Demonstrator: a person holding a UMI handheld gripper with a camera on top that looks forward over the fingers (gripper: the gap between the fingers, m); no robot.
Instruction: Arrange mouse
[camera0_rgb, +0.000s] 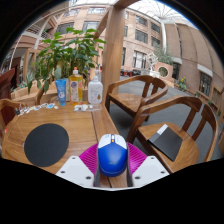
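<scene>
A blue and white computer mouse (112, 156) sits between my gripper's (112, 160) two fingers, its white front pointing away from me. Both magenta pads (90, 158) press against its sides, so the gripper is shut on it. The mouse is held just above the near edge of a round wooden table (75, 125). A round black mouse pad (46, 144) lies on the table to the left of the fingers.
Several bottles (75, 90) and a potted plant (62, 50) stand at the table's far side. Wooden chairs (140, 95) stand to the right, one with a dark cushion (165, 140). A window and buildings lie beyond.
</scene>
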